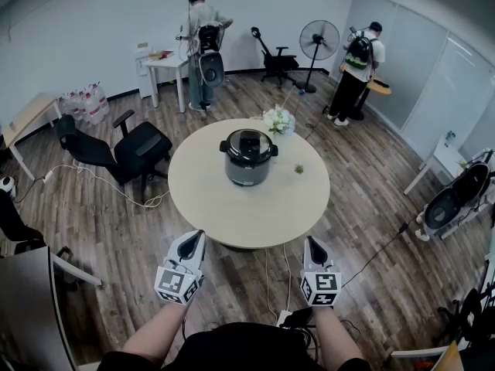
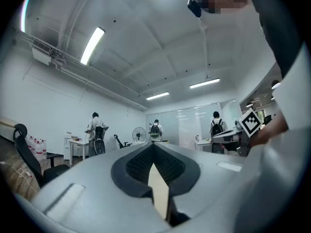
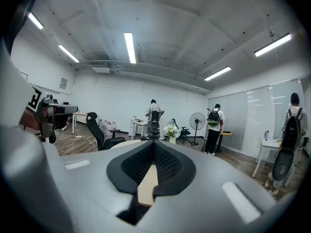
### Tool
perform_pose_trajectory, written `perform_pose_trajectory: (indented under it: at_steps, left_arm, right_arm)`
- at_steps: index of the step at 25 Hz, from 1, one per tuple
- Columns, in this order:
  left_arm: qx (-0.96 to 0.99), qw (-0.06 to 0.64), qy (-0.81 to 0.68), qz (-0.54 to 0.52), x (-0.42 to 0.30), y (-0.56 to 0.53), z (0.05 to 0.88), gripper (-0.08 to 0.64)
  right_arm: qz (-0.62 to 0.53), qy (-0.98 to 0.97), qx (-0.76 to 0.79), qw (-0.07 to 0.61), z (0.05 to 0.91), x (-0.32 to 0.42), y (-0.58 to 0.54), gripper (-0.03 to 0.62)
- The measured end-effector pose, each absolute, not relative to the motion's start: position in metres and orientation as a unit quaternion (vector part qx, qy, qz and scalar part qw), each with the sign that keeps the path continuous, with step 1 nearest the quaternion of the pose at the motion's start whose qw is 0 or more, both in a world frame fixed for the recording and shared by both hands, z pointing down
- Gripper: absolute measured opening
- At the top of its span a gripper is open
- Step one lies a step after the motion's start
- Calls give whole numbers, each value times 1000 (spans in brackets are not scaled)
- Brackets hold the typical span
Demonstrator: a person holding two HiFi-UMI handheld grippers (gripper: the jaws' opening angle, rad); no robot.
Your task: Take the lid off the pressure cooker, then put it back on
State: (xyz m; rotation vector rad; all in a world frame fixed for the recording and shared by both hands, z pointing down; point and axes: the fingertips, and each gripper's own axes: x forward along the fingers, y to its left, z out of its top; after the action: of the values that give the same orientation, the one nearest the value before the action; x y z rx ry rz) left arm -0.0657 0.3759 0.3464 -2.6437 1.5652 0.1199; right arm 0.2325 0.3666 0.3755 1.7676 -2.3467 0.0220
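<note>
A dark grey pressure cooker with its black lid on stands near the middle of a round beige table. In the head view my left gripper and my right gripper hover short of the table's near edge, well apart from the cooker. Both have their jaws shut with nothing between them. In the right gripper view the cooker's top just peeks over the closed jaws of that gripper. In the left gripper view, past the shut left gripper, only the room shows.
A vase of white flowers stands at the table's far edge, a small green object right of the cooker. Black office chairs stand left of the table. Two people work at the back, beside a standing fan. Cables cross the wooden floor.
</note>
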Motion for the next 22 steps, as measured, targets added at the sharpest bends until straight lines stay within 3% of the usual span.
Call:
perform_pose_trajectory:
  at_steps: [17,18,19,20,22]
  left_arm:
    - [-859,23,510,44,-59,375,350,0]
    - [-859,23,510,44,-58,376,351,0]
    - [-858,22,511,44,-57,376,352,0]
    - [-857,22,513,45,-56,375,352,0]
    - [-854,22,517,45,-56,374,354,0]
  right_arm:
    - [14,-826,556,91,378,217,373,9]
    - [42,-842,531,87,383,210,371,52]
    - [75,-856,505,84,388,203,368,483]
    - [98,-864,487,84,391,197,365,597]
    - [99,-868,478,88,387,193,360,597]
